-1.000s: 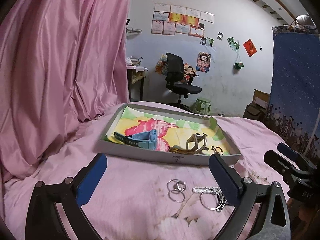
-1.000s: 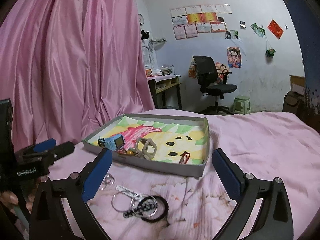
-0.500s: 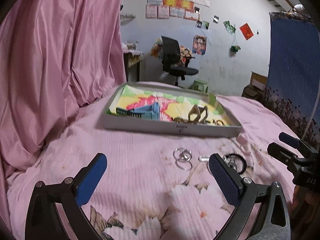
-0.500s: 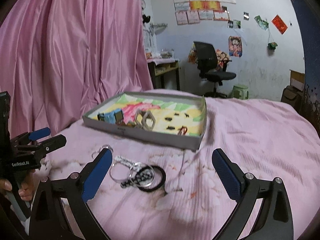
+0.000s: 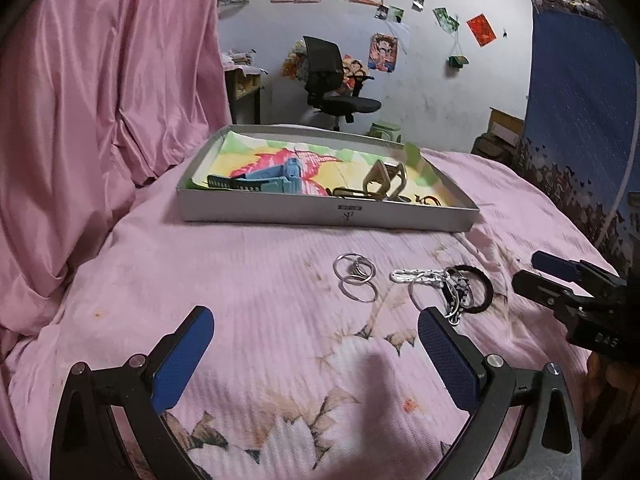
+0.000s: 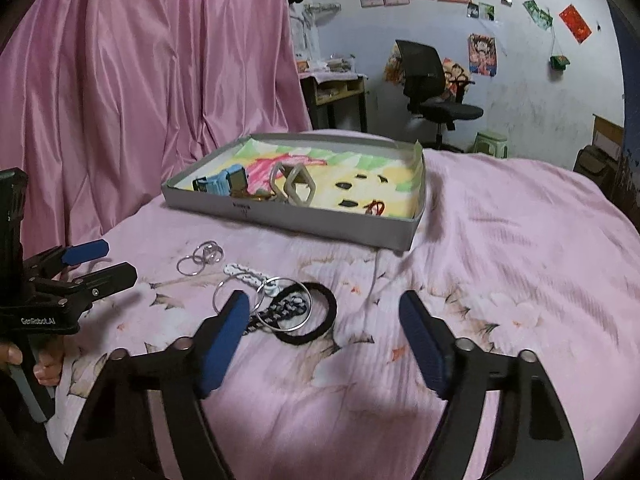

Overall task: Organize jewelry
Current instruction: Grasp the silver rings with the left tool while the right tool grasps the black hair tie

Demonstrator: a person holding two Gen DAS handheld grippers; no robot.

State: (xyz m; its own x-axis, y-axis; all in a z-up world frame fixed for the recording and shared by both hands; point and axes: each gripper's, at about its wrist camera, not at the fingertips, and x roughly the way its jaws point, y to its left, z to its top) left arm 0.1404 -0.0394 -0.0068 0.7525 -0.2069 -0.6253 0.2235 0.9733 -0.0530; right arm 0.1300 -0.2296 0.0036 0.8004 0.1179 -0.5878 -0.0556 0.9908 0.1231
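A grey tray (image 5: 280, 212) (image 6: 320, 222) lined with coloured paper sits on the pink bed. It holds a blue watch (image 5: 276, 178) (image 6: 224, 182), beige hexagon bangles (image 5: 382, 180) (image 6: 296, 184) and small dark pieces. In front of it lie linked silver rings (image 5: 356, 278) (image 6: 202, 260), a silver chain with rings (image 5: 424, 280) (image 6: 244, 274) and a black hair tie (image 5: 476, 288) (image 6: 308, 314). My left gripper (image 5: 316, 356) (image 6: 98, 262) is open and empty, short of the rings. My right gripper (image 6: 324, 330) (image 5: 548, 272) is open and empty beside the hair tie.
A pink curtain (image 5: 100, 80) hangs on the left. An office chair (image 5: 332, 80), desk and green stool stand beyond the bed. A blue hanging cloth (image 5: 580, 92) is at the right. A thin white cord (image 6: 374, 280) lies on the bedspread near the tray.
Both grippers have pulled back and risen away from the tray, so the loose rings, chain and hair tie now lie further ahead. The right gripper's fingers have come somewhat closer together.
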